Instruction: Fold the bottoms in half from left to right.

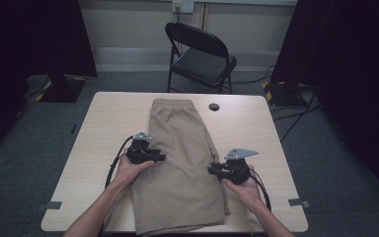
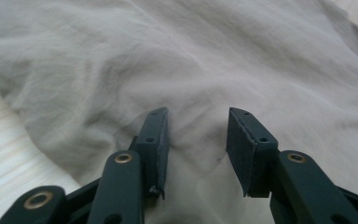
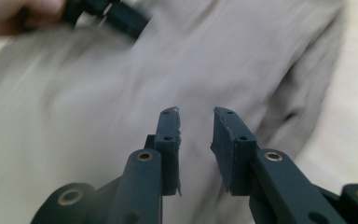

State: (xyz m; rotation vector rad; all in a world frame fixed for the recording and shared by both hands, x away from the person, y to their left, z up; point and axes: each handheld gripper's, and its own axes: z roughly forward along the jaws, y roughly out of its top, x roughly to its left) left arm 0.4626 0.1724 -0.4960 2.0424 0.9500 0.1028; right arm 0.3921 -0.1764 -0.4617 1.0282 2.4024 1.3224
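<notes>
Shorts (image 1: 182, 163), khaki, lay flat along the table (image 1: 266, 148) centre, waistband at the far end, hems at the near edge. Left gripper (image 1: 162, 158) sat at the shorts' left edge w/ jaws part open over the cloth, nothing pinched. Right gripper (image 1: 212, 170) sat at the right edge, jaws also apart & empty, pointing left across the fabric.

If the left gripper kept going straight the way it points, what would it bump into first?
Most likely the khaki shorts: the left gripper points across the fabric with open jaws. How near the cloth lies is hard to judge.
</notes>
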